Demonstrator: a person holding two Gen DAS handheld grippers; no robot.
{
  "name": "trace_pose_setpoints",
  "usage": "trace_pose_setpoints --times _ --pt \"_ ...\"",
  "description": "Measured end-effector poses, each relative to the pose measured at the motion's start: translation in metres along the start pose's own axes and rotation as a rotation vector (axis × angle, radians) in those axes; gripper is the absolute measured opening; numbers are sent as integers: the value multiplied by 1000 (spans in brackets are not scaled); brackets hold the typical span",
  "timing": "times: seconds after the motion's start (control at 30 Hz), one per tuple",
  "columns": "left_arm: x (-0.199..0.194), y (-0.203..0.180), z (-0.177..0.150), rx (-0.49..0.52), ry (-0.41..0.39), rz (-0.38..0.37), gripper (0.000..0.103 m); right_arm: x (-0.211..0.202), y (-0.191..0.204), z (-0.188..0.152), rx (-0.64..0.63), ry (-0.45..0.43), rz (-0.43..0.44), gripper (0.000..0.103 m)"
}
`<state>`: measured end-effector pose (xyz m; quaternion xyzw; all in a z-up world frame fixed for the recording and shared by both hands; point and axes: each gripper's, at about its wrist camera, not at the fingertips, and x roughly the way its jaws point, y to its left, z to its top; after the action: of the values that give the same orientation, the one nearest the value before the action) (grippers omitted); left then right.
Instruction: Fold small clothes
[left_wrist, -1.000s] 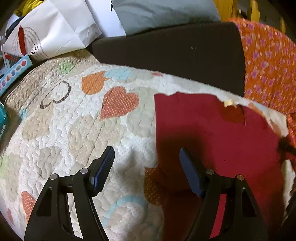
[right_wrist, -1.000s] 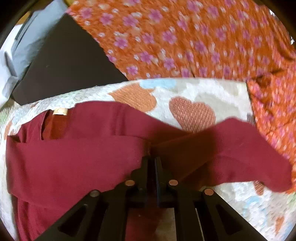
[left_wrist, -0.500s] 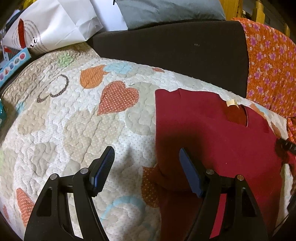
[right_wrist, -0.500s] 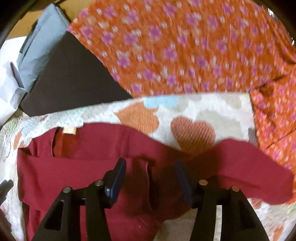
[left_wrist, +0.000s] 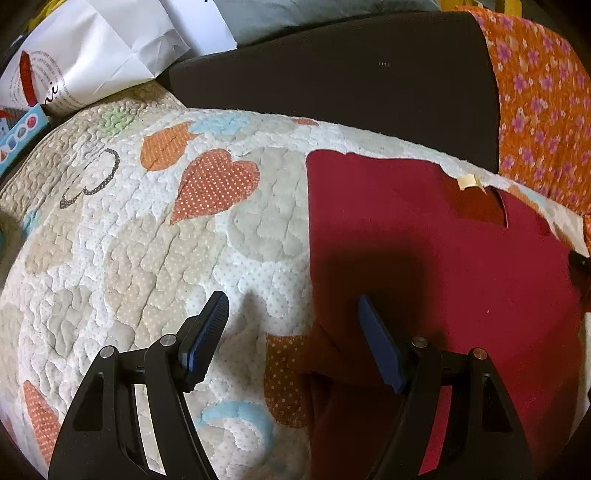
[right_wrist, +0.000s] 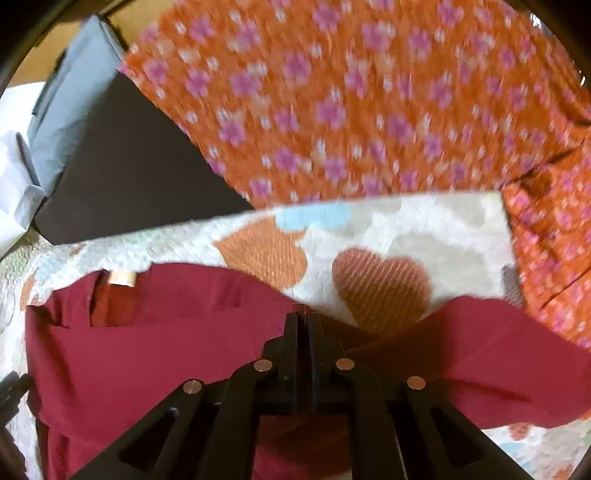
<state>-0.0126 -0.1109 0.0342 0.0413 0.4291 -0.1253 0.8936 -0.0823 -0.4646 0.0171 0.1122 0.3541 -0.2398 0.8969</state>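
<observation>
Far left in the left wrist view: a crinkled white paper bag and the corner of a blue box, both off the work area. Next, a quilted bedspread, puffy stitched cotton w/ heart patches in orange, beige and pale blue, domed by the fisheye. The left gripper hovers over it w/ jaws spread wide, holding nothing; its blue ribbed pads straddle the left edge of the shirt. Centre to right lies the dark red shirt, a soft matte knit, spread mostly flat, neck opening w/ a small tan label near the far edge. Behind it, a smooth dark brown cushion; far right, an orange cloth w/ pink flowers.

Right wrist view: the right gripper is pinched fully closed on a fold of the shirt near its far edge, approx where the right sleeve branches off. The sleeve drapes loose to the right.

Risks, as a guess: the pinch looks thin, so the knit may slip out mid-fold; the loose sleeve may bunch under the body, leaving a lumpy fold; the soft quilt gives little grip, so the whole shirt may drag instead of folding.
</observation>
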Motion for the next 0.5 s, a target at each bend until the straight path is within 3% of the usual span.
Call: trace_pose_setpoints --times 0.13,0.23,0.33,0.4,0.5 --pt "-6 0 1 -10 -26 -17 73 -26 -8 -8 68 -19 42 7" --pt "2 -4 -1 15 8 5 73 -45 2 -20 19 -58 79 7" --pt "15 -9 -6 39 65 15 73 -27 17 -32 -64 8 72 8" --pt "13 -8 -6 30 56 14 73 -7 14 -39 -32 78 77 8" --pt "2 -9 -3 22 29 -2 73 -21 6 -41 12 57 106 8"
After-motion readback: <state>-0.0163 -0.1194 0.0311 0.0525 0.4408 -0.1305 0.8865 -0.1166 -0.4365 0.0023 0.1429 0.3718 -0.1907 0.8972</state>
